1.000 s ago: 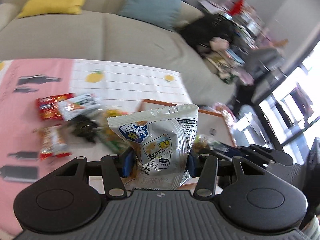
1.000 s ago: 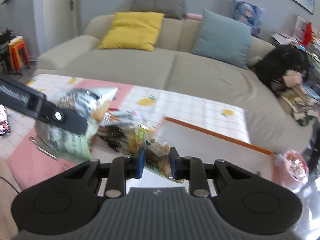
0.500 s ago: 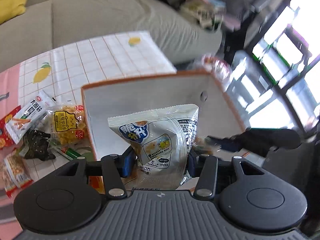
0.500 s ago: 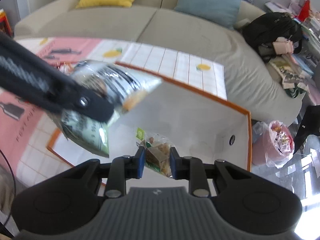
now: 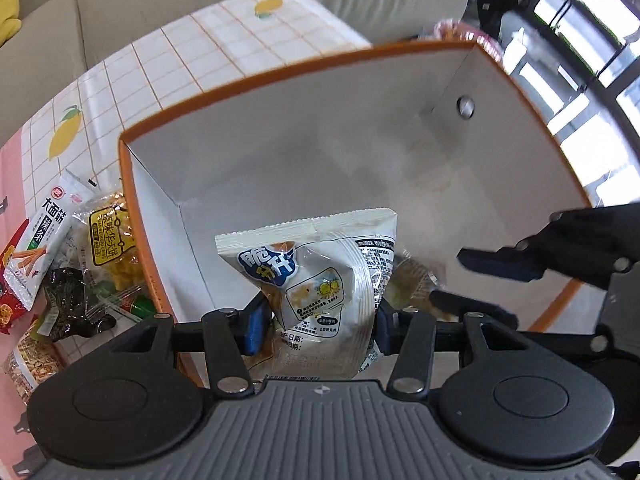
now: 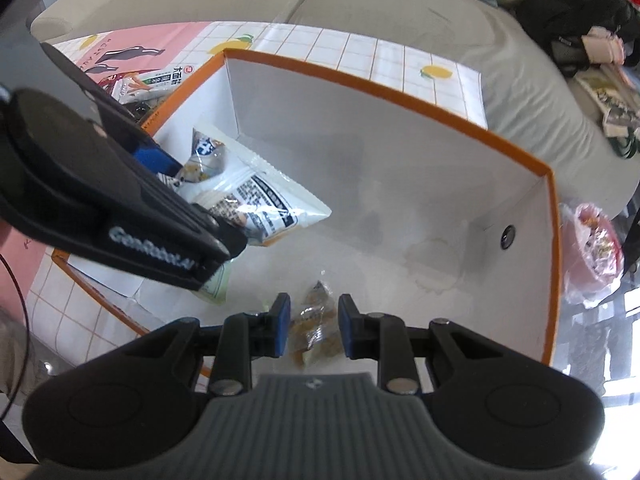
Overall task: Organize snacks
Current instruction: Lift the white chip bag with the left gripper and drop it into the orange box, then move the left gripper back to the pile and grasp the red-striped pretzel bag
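An orange-rimmed white box [image 5: 248,80] stands on the table; it also shows in the right wrist view [image 6: 400,96]. My left gripper [image 5: 318,322] is shut on a silver chip packet [image 5: 320,268] and holds it inside the box; the packet also shows in the right wrist view [image 6: 256,196]. My right gripper [image 6: 312,330] is over the box floor with its jaws slightly apart around a small clear snack packet [image 6: 314,328]. In the left wrist view the right gripper's fingers [image 5: 500,266] stand spread.
Several loose snack packets [image 5: 68,256] lie on the tablecloth left of the box. A grey sofa [image 6: 400,12] runs behind the table. A pink bag [image 6: 592,256] sits beyond the box's right side.
Both grippers have moved down into the box. The right gripper's jaws have widened and the small packet now sits loosely between them. The left still holds the chip packet.
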Available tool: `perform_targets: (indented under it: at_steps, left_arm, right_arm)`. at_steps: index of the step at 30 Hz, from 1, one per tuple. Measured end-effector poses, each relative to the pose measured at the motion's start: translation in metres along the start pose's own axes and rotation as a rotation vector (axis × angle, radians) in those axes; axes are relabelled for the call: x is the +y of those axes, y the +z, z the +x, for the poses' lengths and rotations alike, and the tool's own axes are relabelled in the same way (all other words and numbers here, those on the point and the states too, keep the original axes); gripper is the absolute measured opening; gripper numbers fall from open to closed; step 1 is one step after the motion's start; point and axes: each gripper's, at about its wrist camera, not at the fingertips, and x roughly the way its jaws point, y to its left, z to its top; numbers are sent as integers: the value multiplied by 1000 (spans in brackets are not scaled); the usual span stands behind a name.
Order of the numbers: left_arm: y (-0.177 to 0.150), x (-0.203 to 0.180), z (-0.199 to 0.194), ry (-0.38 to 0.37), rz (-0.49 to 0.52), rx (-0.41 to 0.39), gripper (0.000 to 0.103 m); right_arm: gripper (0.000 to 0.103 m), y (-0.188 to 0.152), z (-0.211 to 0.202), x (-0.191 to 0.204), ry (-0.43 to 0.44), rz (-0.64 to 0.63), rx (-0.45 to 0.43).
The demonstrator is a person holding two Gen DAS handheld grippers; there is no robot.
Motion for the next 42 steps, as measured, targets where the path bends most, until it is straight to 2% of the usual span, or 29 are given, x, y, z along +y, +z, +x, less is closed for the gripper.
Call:
perform_targets:
  at_steps: [6,12,15,17,22,25,30,34,38,42]
  left_arm:
    - [-1,-7,6,45,44,30,60]
    - [-3,0,1,-2,36,16,68]
    - [-2,5,-3,-47,10,1,74]
    - [-2,8,-6,-67,-6,-7,82]
    - [-4,18,-18,-79,-35,-47,83]
    - [-8,24,-33,-126,-67,-79,83]
    - [-22,34,-66,-146,-114,-171,83]
    - [-40,47,-95,-154,-154,-253,83]
    - [-61,62,-117,-149,-184,-321,83]
    - [-88,87,-133,-105,-243,-362,83]
  right_arm:
    - [23,5,12,-1,17,15,31]
    - [24,6,15,0,18,27,48]
    - [32,5,14,0,11,38,46]
    - [37,5,13,-2,7,59,45]
    - [48,3,5,-4,-6,91,21]
    - [52,1,-5,-2,-10,110,-3]
    - [68,-4,-31,7,-25,175,-76]
    - [70,-9,-58,26,-23,236,-186]
    - [70,-13,-80,52,26,285,-292]
    - [70,-17,-95,90,59,284,-392]
